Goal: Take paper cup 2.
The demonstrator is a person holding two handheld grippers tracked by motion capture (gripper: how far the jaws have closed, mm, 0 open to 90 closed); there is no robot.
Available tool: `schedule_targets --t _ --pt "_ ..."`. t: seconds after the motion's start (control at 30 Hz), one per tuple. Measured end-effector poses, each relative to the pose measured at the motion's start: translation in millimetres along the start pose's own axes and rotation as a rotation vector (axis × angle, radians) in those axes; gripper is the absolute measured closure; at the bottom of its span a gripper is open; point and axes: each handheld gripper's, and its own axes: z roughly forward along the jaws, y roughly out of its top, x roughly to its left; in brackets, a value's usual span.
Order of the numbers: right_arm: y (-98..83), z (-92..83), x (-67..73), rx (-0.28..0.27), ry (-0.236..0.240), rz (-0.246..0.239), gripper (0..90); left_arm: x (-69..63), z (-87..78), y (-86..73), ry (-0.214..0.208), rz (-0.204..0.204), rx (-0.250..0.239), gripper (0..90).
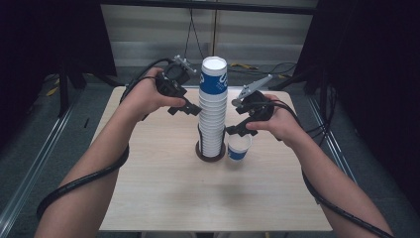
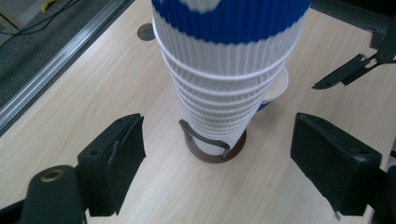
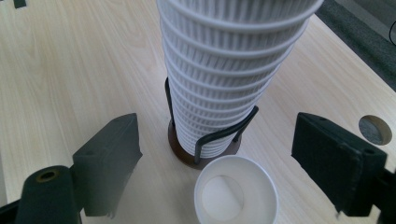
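Tall stack of inverted paper cups [image 1: 213, 106] in wire holder [image 1: 210, 151] at table [image 1: 148, 198] centre, left gripper [image 1: 190, 108] at stack's 9 o'clock, jaws apart, nothing between, right gripper [image 1: 233, 130] at 3 o'clock, jaws apart, empty, single upright cup [image 1: 238, 147] just beside holder at 4 o'clock.

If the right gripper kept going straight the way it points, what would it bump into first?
Probably the single white paper cup standing open-side up right before the right gripper, low between its open fingers. Behind it rises the tall stack of ribbed white paper cups; depth is uncertain.
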Motion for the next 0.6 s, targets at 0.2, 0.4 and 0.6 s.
schedule_targets --t 0.2,0.4,0.6 --pt "10.7 1.1 1.2 -0.017 0.005 -0.009 14.8 -0.7 -4.0 16.0 0.016 0.015 -0.031 17.4" --pt "19.2 2.4 1.5 -0.027 0.003 -0.014 15.2 -3.8 -3.7 30.7 0.023 0.024 -0.075 16.1" --pt "22.8 3.4 3.0 -0.029 0.0 -0.022 15.2 -4.2 6.3 36.6 0.044 0.015 -0.07 16.0"
